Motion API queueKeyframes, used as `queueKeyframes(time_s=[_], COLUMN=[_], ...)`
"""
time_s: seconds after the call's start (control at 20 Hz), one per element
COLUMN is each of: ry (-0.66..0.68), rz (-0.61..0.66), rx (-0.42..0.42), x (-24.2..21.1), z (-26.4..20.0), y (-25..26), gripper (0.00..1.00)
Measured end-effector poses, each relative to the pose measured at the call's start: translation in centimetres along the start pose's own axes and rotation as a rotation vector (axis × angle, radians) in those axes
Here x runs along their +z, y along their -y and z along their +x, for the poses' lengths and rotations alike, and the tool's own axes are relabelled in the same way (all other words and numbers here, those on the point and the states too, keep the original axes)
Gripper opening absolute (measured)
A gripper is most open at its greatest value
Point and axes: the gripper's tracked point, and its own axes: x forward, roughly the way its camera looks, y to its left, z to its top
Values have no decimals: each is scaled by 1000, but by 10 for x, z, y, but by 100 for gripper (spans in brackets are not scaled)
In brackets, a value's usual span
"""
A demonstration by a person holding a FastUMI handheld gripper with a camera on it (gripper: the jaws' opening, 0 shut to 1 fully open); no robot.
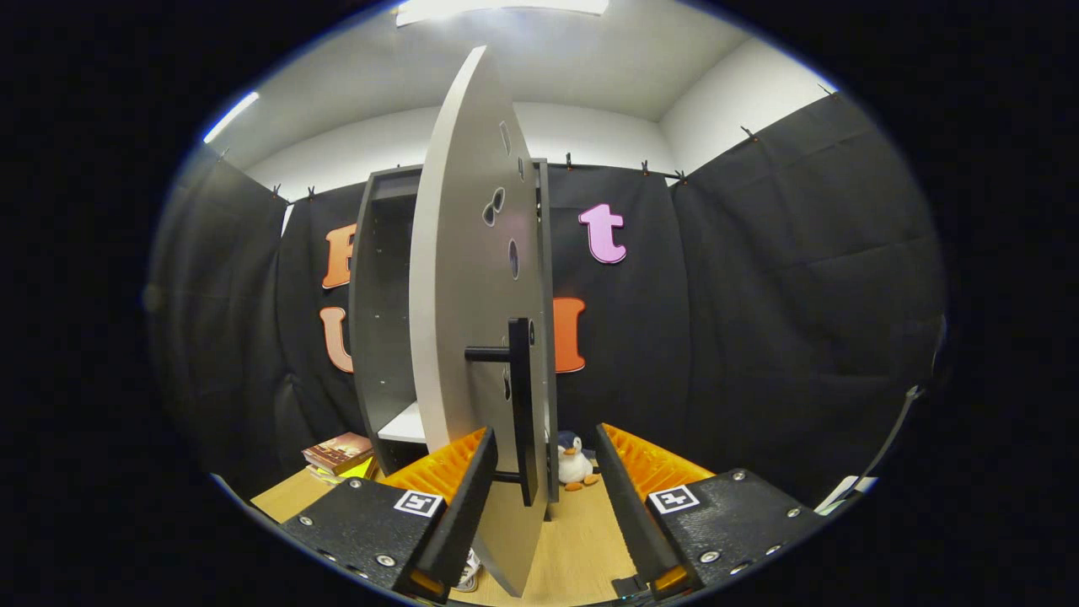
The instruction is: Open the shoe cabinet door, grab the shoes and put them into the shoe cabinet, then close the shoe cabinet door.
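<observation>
The grey shoe cabinet [377, 278] stands against the booth's back wall. Its pale door [468, 278] is swung partly out, nearly edge-on to me. The door's black bar handle [523, 396] stands upright between my fingers, closer to the left one. My gripper [544, 437] is open, with a wide gap, and neither finger presses on the handle. Inside the cabinet a white shelf [406, 426] shows low down. A bit of a white shoe [469, 575] peeks out on the floor under my left finger.
A small penguin toy [575, 464] sits on the wooden floor [582, 548] just right of the door's lower edge. A stack of books [339, 453] lies left of the cabinet's foot. Black cloth walls close in the sides and back.
</observation>
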Motion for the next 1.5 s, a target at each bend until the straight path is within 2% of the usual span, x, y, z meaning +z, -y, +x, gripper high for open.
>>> queueKeyframes(time_s=[0.5,0.7,1.05,1.5], ry=[-3,5,3,19], rz=[13,33,19,35], rx=[-80,-137,-116,-3], x=[1,1,4,18], z=[-8,-11,-20,-20], y=[28,42,33,-67], gripper=[76,76,79,80])
